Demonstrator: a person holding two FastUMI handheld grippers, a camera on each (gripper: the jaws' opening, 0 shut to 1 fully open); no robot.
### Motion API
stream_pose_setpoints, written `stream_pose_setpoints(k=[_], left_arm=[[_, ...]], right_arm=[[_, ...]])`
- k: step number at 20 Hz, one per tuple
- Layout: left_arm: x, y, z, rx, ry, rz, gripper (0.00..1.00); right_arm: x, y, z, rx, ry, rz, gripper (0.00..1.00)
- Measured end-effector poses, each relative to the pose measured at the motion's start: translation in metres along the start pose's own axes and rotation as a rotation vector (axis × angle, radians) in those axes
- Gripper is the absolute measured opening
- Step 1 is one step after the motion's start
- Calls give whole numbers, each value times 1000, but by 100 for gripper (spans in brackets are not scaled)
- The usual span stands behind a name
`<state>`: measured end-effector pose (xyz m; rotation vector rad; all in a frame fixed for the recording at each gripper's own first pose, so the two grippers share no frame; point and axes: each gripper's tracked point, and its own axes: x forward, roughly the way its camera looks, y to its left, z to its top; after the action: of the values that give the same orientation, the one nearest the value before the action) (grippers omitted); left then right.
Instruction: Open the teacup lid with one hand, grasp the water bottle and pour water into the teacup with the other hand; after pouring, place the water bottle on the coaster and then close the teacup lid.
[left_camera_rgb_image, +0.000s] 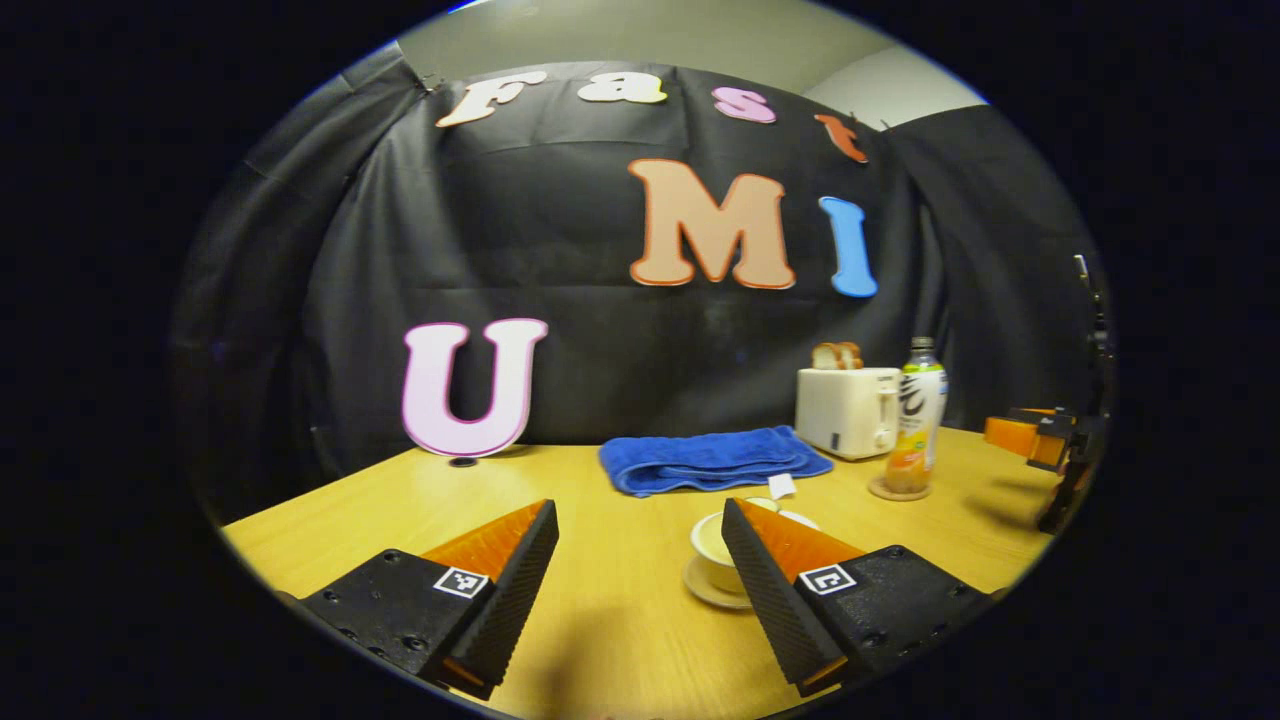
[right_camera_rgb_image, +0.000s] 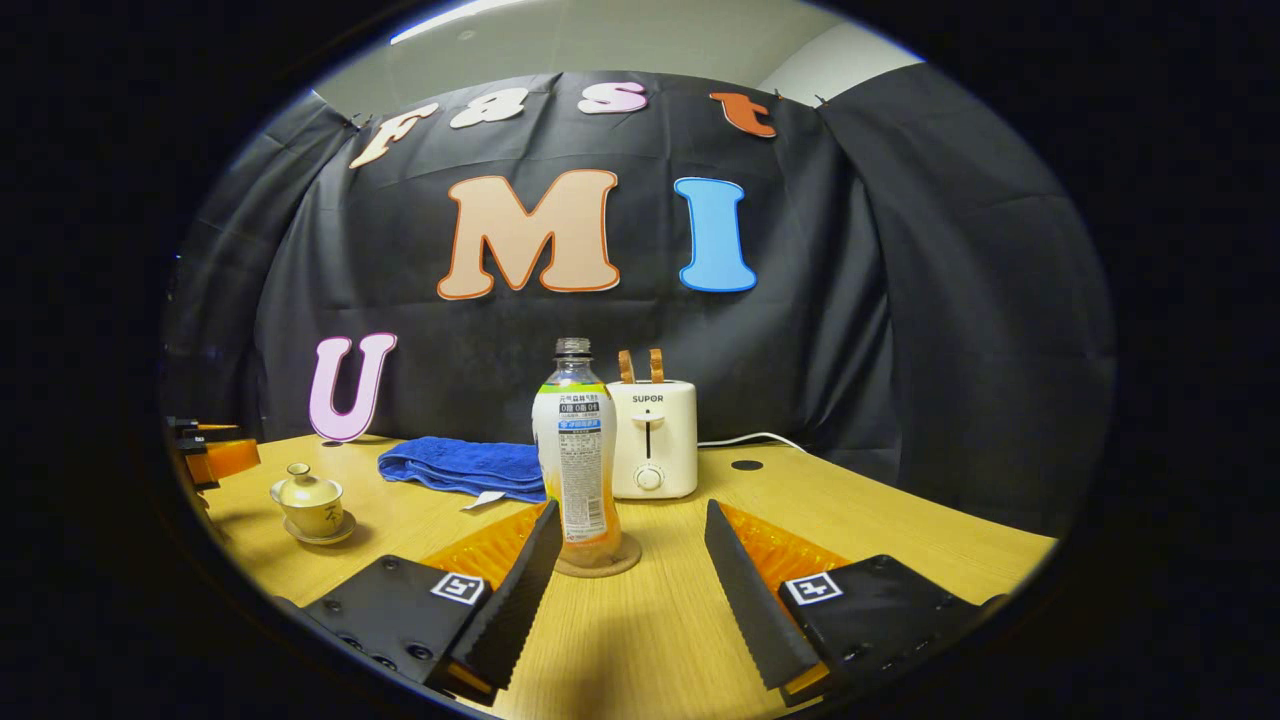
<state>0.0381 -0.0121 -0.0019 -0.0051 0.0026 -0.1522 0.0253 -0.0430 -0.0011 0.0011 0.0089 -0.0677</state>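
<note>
In the right gripper view a clear bottle (right_camera_rgb_image: 577, 450) with a little orange liquid stands upright on a round coaster (right_camera_rgb_image: 604, 566). My right gripper (right_camera_rgb_image: 631, 512) is open just short of it, the bottle nearer its left finger. A cream teacup (right_camera_rgb_image: 308, 505) with its lid (right_camera_rgb_image: 299, 480) on sits on a saucer (right_camera_rgb_image: 320, 533) at the far left. In the left gripper view my left gripper (left_camera_rgb_image: 638, 510) is open, and the teacup (left_camera_rgb_image: 712, 545) is partly hidden behind its right finger (left_camera_rgb_image: 775, 580). The bottle (left_camera_rgb_image: 918, 420) stands farther right.
A white toaster (right_camera_rgb_image: 652, 440) holding bread stands behind the bottle, its cable (right_camera_rgb_image: 750, 438) trailing right. A folded blue towel (right_camera_rgb_image: 460, 465) lies at the back of the wooden table (right_camera_rgb_image: 880, 520). The left gripper (right_camera_rgb_image: 215, 455) shows at the left edge, the right gripper (left_camera_rgb_image: 1040, 440) at the right edge.
</note>
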Motion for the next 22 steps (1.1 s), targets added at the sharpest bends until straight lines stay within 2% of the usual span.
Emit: stream_pose_setpoints(k=[4,5,7,9,22], left_arm=[[-8,25,2,6,1,149,96],[-10,32,1,6,4,187,96],[-19,52,1,8,5,298,96],[-27,61,1,10,4,369,96],[-27,57,0,5,6,374,96]], right_arm=[[0,-1,0,-1,0,-7,90],[0,-1,0,-1,-1,-10,92],[0,-2,0,-1,-2,-15,93],[0,-2,0,-1,-2,-16,93],[0,-4,0,-1,-2,-25,92]])
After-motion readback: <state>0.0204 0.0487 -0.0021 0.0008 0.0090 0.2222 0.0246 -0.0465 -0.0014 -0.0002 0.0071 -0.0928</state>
